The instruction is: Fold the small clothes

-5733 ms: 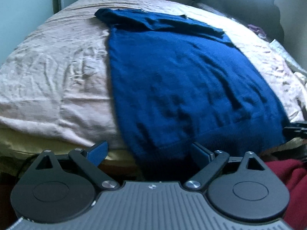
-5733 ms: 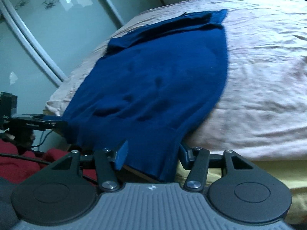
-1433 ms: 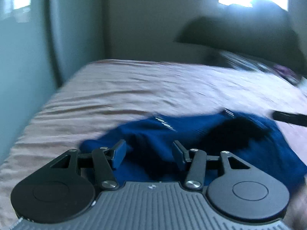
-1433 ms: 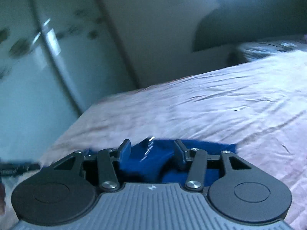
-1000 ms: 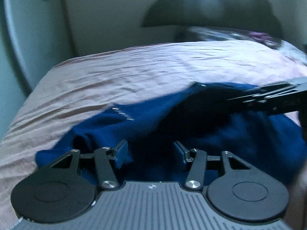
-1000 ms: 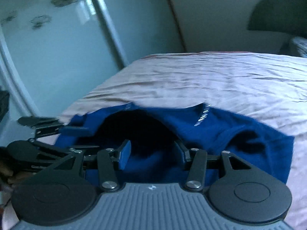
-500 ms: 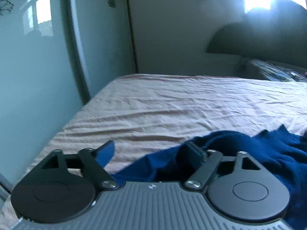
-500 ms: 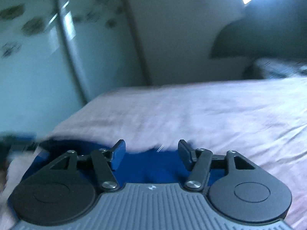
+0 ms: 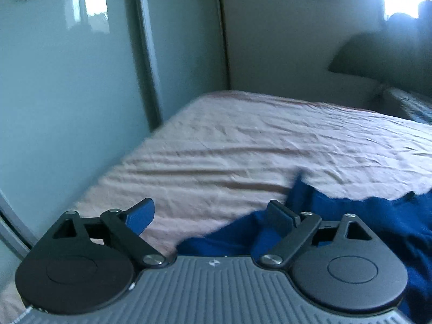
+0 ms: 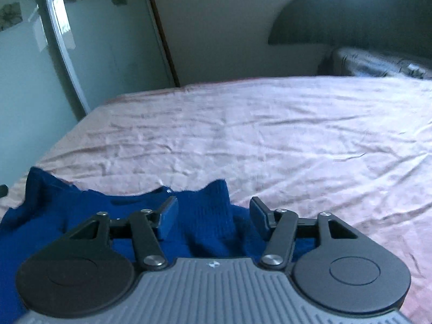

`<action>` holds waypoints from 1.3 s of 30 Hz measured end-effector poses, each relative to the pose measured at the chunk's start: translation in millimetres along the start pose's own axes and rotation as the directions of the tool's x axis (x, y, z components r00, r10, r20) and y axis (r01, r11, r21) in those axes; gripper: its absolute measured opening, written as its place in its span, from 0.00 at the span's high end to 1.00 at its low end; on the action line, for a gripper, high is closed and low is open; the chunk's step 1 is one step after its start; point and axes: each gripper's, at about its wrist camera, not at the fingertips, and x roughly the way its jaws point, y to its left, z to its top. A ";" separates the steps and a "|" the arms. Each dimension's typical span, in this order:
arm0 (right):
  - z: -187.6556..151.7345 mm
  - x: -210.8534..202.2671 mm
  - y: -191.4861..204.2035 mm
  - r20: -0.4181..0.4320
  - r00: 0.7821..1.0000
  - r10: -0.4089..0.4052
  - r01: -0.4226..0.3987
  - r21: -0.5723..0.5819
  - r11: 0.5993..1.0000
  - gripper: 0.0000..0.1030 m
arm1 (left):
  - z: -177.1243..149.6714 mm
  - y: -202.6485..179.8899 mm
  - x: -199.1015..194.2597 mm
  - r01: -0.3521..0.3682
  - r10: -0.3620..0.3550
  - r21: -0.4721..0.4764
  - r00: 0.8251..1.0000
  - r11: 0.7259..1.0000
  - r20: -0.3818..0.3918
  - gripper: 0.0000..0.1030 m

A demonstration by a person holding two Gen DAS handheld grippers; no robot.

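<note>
A dark blue knitted sweater [image 9: 378,221] lies bunched on the pink bed sheet [image 9: 270,140], at the lower right of the left wrist view. My left gripper [image 9: 210,216] hangs over the sheet at the sweater's left edge. Its jaws are opening wide, with bare sheet and only a corner of blue cloth between them. In the right wrist view the sweater [image 10: 81,216] fills the lower left. My right gripper [image 10: 213,216] straddles a ribbed fold of it. Its jaws are closing, and the pads do not press on the cloth.
Frosted wardrobe doors [image 9: 67,81] stand along the bed's left side. A dark headboard [image 10: 351,21] and a patterned pillow [image 10: 378,62] are at the far right. Wrinkled sheet [image 10: 297,135] stretches beyond the sweater.
The flat sweater's near hem was carried up over its body. Both grippers let go of it. The left jaws spread wide and swung left onto the sheet; the right one drew back.
</note>
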 end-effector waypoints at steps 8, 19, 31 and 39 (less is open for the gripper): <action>-1.1 10.8 10.6 0.045 0.994 -0.098 0.101 -0.076 0.992 0.94 | -22.9 -20.1 0.0 -0.003 0.004 0.158 1.000 0.987 -0.004 0.09; -17.7 -46.9 5.2 0.081 0.997 -0.013 0.016 -0.043 0.999 0.92 | -42.7 -12.5 -29.3 0.025 -0.025 0.165 1.000 0.986 -0.002 0.07; -60.0 -100.5 21.2 0.031 0.999 -0.029 0.033 -0.133 0.991 0.90 | -80.3 -16.4 -70.6 0.133 -0.129 0.216 0.991 0.967 -0.035 0.05; -115.9 -122.3 41.2 -0.068 0.997 -0.042 0.024 -0.249 0.968 0.72 | -113.7 -9.7 -88.6 0.183 -0.156 0.266 0.980 0.947 -0.120 0.05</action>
